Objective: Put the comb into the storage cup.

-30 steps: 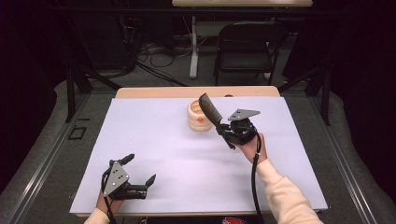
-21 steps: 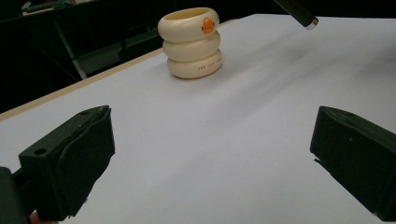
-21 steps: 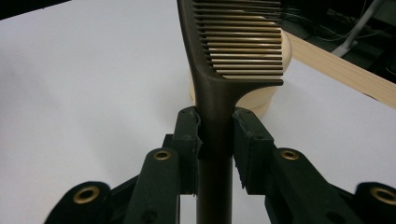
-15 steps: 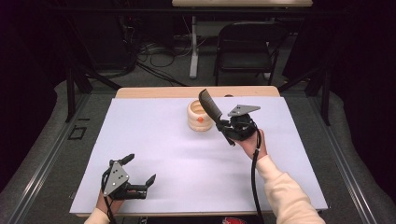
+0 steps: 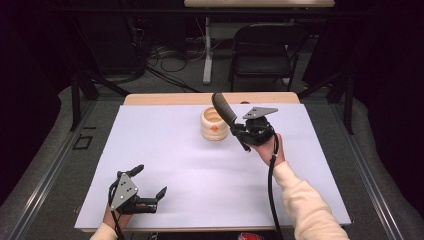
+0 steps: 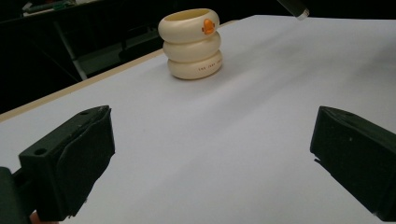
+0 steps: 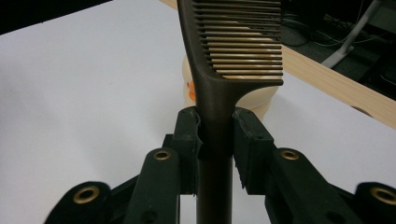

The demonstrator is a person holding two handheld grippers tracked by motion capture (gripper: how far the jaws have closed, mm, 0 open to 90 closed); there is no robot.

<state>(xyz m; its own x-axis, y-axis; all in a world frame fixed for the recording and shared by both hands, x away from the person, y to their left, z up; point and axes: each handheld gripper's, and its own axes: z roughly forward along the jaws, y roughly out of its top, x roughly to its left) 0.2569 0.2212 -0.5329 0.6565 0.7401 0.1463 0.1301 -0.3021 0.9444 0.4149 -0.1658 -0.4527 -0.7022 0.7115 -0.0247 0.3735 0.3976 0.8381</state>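
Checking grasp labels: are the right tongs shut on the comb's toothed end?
No. The right tongs clamp the comb by its handle, just below the teeth.

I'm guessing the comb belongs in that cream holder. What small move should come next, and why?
Probably carry the comb slightly left, over the cream holder's open mouth: the right hand-held gripper clamps its handle, teeth raised beside the rim, not yet above the opening.
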